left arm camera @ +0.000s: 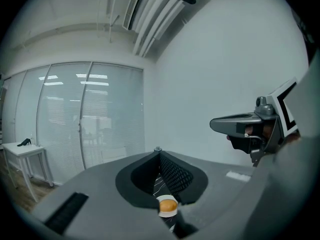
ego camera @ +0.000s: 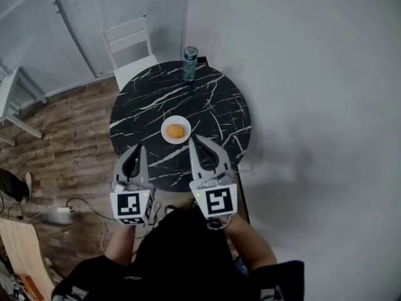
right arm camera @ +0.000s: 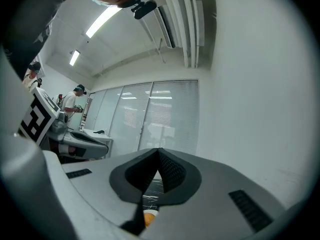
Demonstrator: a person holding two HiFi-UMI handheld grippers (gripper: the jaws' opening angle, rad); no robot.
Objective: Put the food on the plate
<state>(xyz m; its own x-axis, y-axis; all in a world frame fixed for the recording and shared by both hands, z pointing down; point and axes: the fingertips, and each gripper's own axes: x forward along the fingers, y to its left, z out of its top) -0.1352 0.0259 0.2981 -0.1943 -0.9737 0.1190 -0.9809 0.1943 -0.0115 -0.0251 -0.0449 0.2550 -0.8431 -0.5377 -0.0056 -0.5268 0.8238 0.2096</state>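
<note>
A round orange piece of food (ego camera: 175, 131) lies on a small white plate (ego camera: 165, 129) near the middle of the round black marble table (ego camera: 213, 105). Both grippers hover over the table's near edge, short of the plate. My left gripper (ego camera: 139, 150) is shut and empty, to the plate's near left. My right gripper (ego camera: 195, 140) is shut and empty too, its tips just right of the plate. In the left gripper view the food (left arm camera: 167, 204) shows below the closed jaw tips (left arm camera: 159, 151). The right gripper view shows the food (right arm camera: 149, 217) under its closed tips (right arm camera: 159, 150).
A bottle with a teal label (ego camera: 190, 63) stands at the table's far edge. A white chair (ego camera: 131, 49) sits behind the table on the left. Cables and a power strip (ego camera: 62, 210) lie on the wooden floor at left. People stand far off in the right gripper view.
</note>
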